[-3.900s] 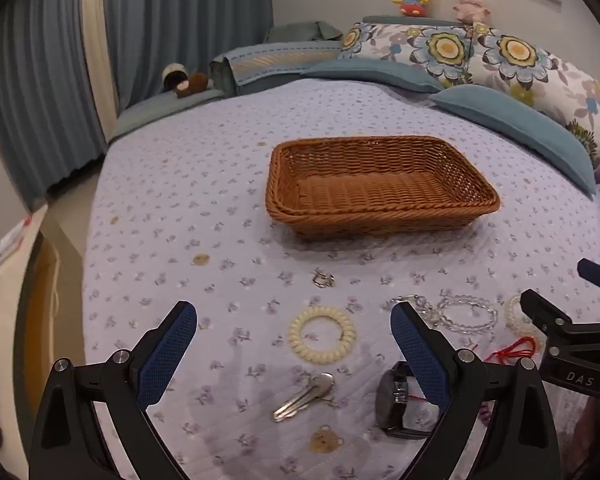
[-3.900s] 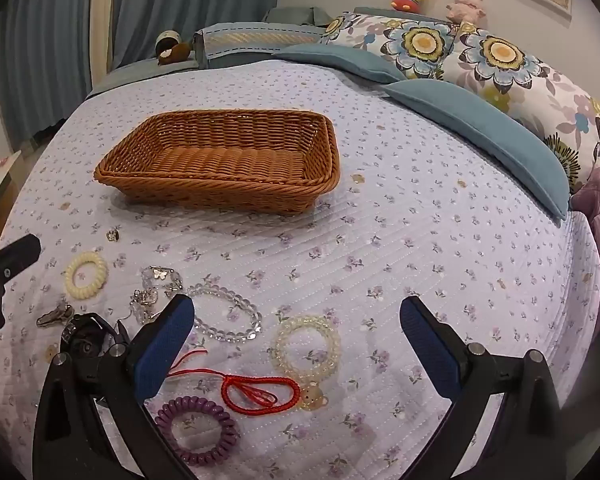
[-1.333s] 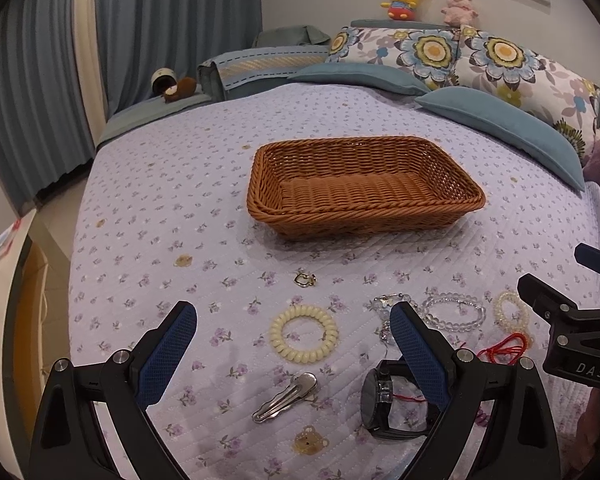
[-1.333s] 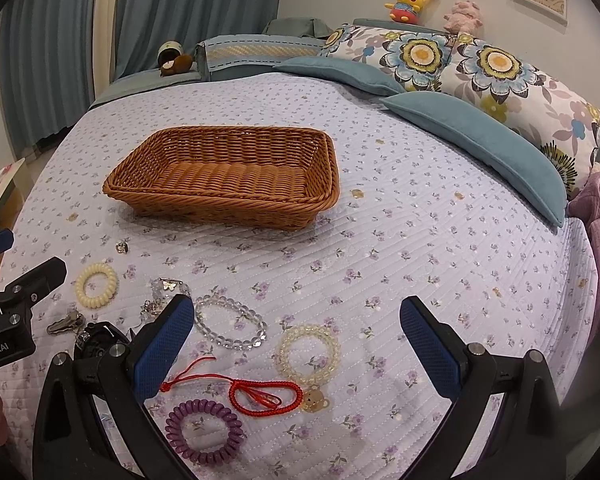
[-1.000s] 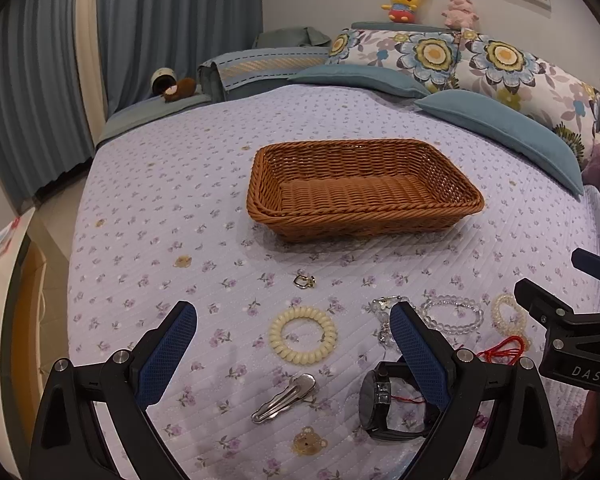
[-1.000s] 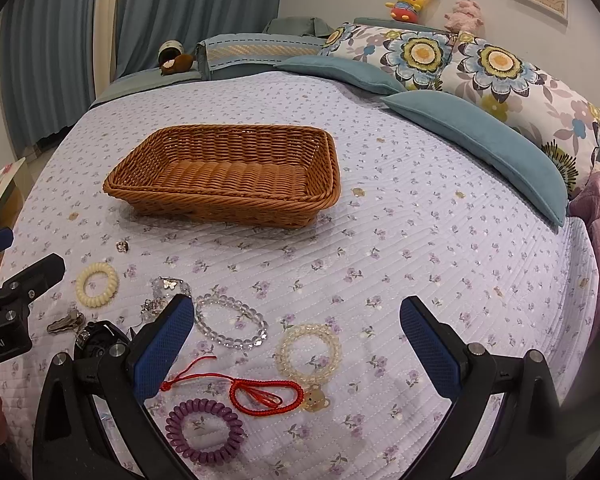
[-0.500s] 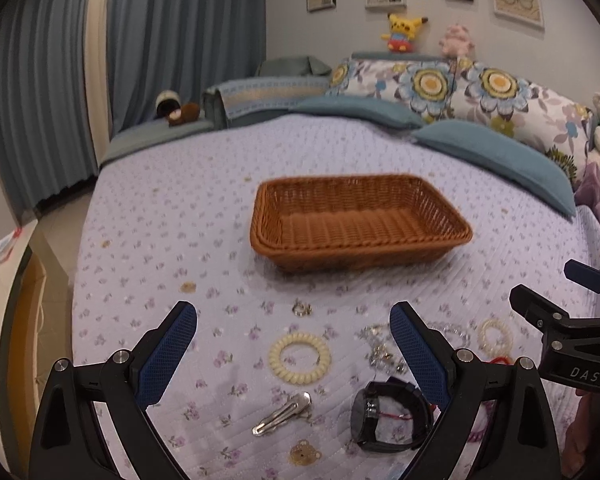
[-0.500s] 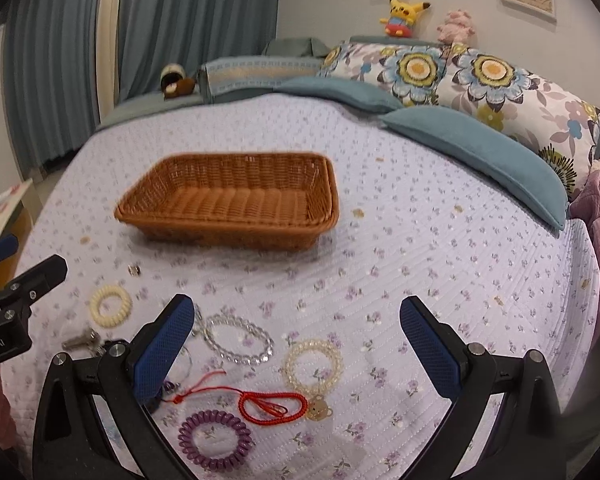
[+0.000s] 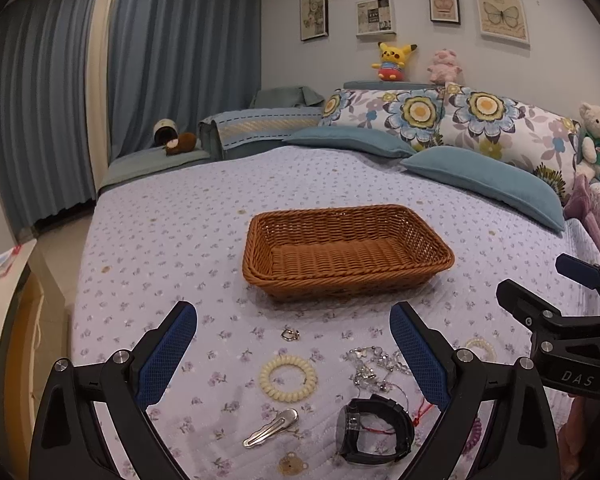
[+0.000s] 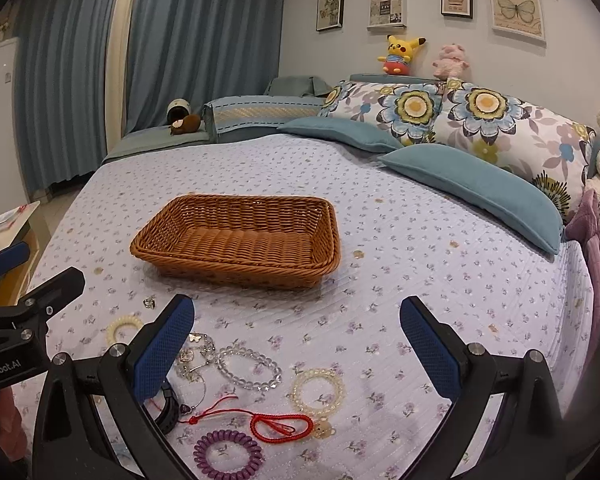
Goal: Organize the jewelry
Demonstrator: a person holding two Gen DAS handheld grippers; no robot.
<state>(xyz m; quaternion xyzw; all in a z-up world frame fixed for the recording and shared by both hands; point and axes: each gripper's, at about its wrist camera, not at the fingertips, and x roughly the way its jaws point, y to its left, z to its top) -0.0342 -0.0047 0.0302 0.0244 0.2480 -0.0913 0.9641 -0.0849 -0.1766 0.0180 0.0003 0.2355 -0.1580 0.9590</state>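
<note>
An empty brown wicker basket (image 9: 348, 248) (image 10: 240, 236) sits mid-bed. Jewelry lies in front of it: a cream coil ring (image 9: 288, 372) (image 10: 120, 330), a small ring (image 9: 290, 335), a silver hair clip (image 9: 271, 433), a black watch (image 9: 374, 428), a silver chain tangle (image 9: 374, 368) (image 10: 194, 354), a clear bead bracelet (image 10: 248, 366), a pale bead bracelet (image 10: 318, 392), a red cord (image 10: 276, 424) and a purple coil tie (image 10: 228, 454). My left gripper (image 9: 294, 350) is open and empty above the cream ring. My right gripper (image 10: 296, 346) is open and empty above the bracelets.
The bed has a lilac floral quilt (image 10: 420, 264). Blue and floral pillows (image 9: 480, 184) line the far right side. A folded blanket (image 9: 256, 128) lies at the far end. Plush toys stand on the headboard (image 9: 392, 60). The bed's left edge drops beside a low table (image 9: 4, 264).
Both grippers have lifted and tilted up, so more of the wall and the pictures shows and the jewelry sits lower in view. Nothing on the bed has moved. Both stay open.
</note>
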